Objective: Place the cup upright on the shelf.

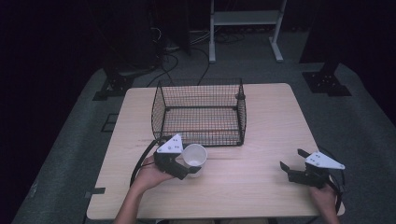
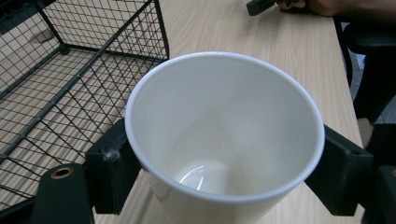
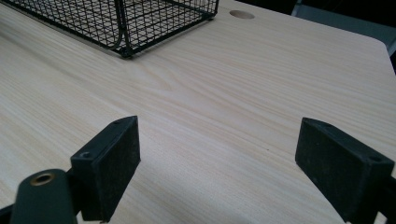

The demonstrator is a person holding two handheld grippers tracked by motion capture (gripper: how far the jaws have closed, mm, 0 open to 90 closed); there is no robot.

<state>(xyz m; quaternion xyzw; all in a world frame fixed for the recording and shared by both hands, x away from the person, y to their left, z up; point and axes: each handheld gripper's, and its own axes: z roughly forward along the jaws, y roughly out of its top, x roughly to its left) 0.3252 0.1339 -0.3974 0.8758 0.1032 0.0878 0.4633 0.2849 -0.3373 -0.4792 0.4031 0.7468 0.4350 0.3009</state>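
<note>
Gripping the cup (image 2: 224,135) between its pads, our left gripper (image 1: 187,169) held it upright just before the basket (image 1: 200,112). Our right gripper (image 1: 293,164) rested well apart, jaws wide with nothing between them.

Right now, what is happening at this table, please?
A person works at a wooden table with a gripper in each hand. The left gripper is shut on a white cup, empty inside, just in front of a black wire basket, which has nothing in it. The right gripper waits open at the near right of the table, holding nothing.
</note>
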